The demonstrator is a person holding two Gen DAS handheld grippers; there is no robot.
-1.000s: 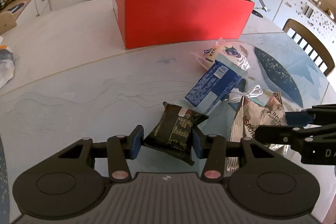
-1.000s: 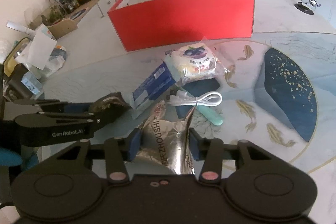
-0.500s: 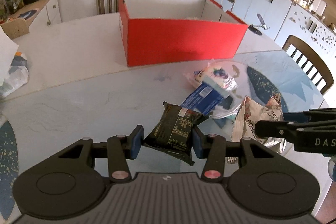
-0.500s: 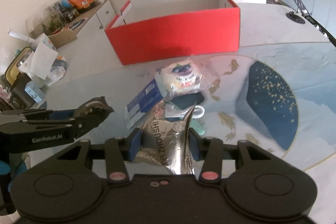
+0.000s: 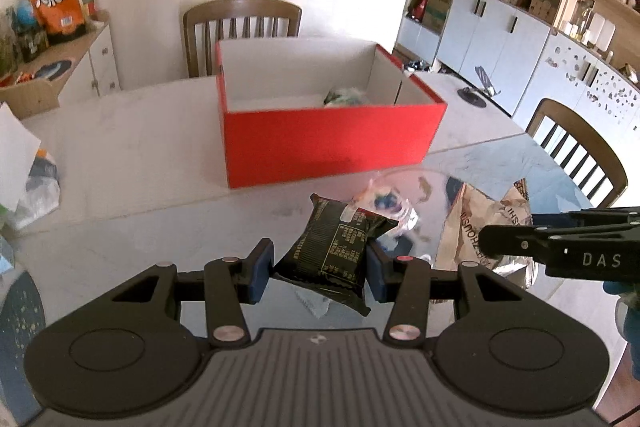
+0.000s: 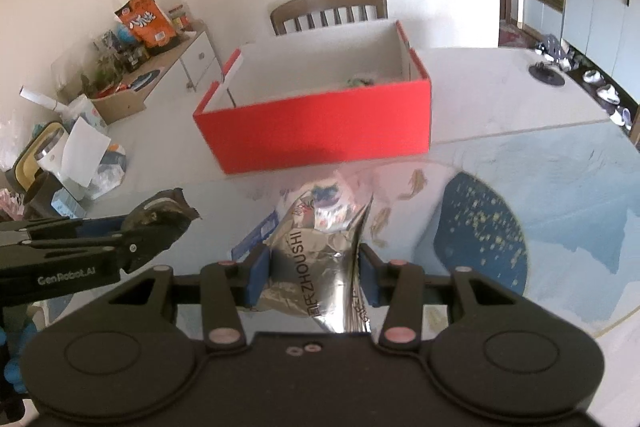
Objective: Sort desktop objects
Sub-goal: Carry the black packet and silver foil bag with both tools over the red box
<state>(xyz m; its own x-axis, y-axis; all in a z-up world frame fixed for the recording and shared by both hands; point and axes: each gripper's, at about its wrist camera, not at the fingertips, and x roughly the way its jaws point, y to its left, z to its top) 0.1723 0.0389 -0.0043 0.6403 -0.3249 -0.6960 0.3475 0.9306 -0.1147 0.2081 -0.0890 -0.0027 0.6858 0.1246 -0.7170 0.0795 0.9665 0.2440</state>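
Note:
My left gripper [image 5: 320,275] is shut on a black snack packet [image 5: 334,251], held in the air above the table. My right gripper [image 6: 314,281] is shut on a silver foil bag [image 6: 316,267] printed with ZHOUSHI, also lifted. Each gripper shows in the other's view: the right gripper [image 5: 496,239] with the foil bag [image 5: 472,227] at the right, the left gripper [image 6: 148,233] with the black packet [image 6: 164,215] at the left. Ahead stands the open red box [image 5: 328,143], [image 6: 320,131], with a small greenish item [image 5: 344,97] inside. A clear bag with a blue print [image 5: 384,201] and a blue box [image 6: 256,239] lie on the table, partly hidden.
Wooden chairs stand behind the box [image 5: 240,27] and at the right [image 5: 576,155]. The left table end holds white paper and plastic bags [image 6: 88,155]. A side cabinet carries an orange snack bag [image 5: 54,3]. A phone stand [image 5: 476,95] sits at the table's far right.
Both grippers have risen with their packets. The box's inside now shows, and the items left on the table look smaller and lower in both views.

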